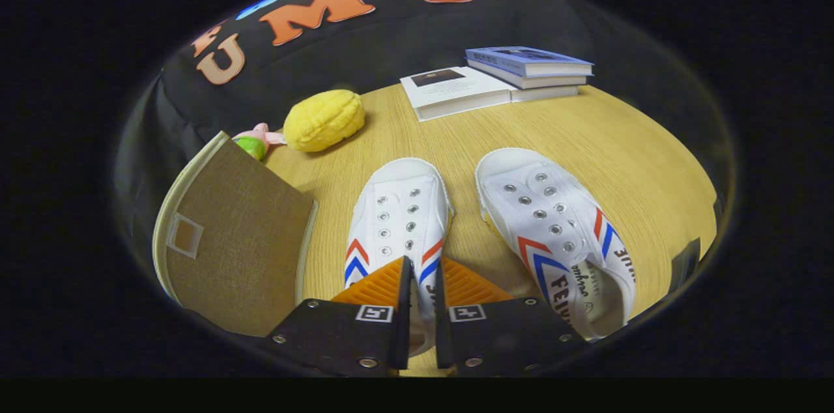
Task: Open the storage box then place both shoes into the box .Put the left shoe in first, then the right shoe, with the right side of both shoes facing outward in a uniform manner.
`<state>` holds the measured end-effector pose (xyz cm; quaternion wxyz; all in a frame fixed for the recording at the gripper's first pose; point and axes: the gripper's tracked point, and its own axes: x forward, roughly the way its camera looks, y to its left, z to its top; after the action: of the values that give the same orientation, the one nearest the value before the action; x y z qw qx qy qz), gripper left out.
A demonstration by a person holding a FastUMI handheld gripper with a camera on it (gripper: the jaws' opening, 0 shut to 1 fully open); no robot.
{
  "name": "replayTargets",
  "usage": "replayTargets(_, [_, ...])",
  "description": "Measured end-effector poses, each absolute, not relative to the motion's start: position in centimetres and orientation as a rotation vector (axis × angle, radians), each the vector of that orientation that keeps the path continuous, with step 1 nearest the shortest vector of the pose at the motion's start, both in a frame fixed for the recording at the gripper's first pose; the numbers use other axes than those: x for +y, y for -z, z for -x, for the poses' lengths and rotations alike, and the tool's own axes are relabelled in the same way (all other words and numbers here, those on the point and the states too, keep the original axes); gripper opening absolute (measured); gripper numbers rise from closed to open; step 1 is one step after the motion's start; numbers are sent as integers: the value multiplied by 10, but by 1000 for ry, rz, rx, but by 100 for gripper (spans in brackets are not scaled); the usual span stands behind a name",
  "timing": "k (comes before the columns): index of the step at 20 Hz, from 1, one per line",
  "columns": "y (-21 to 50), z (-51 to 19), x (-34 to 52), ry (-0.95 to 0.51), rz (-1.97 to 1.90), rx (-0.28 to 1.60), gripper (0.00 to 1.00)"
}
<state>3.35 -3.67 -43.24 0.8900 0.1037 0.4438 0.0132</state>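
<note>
Two white canvas shoes with red and blue chevrons lie side by side on the wooden table [625, 139], toes pointing away from me. My gripper [423, 264] is over the rear part of the left-hand shoe [404, 204]. Its fingers are drawn close together with a strip of that shoe's white upper pinched in the narrow gap. The right-hand shoe [554, 224] lies free just right of the fingers, angled slightly outward, its inside open to view. The brown fabric storage box [234, 237], with cream trim and a small label window, stands just left of the fingers. Whether its lid is open is unclear.
A yellow plush toy [324, 120] lies beyond the box, and a small pink and green toy [255, 141] peeks out behind the box's far corner. Three books [502, 77] are stacked at the table's far edge. The black cloth wall rises behind the table.
</note>
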Motion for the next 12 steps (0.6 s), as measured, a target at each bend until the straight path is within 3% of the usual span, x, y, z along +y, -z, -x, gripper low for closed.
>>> replayTargets(1, [431,-33,-36,-29,-221,919,4])
replayTargets(3, [428,-33,-33,-34,-204,909,1])
replayTargets(12, [340,-43,-15,-43,-232,793,0])
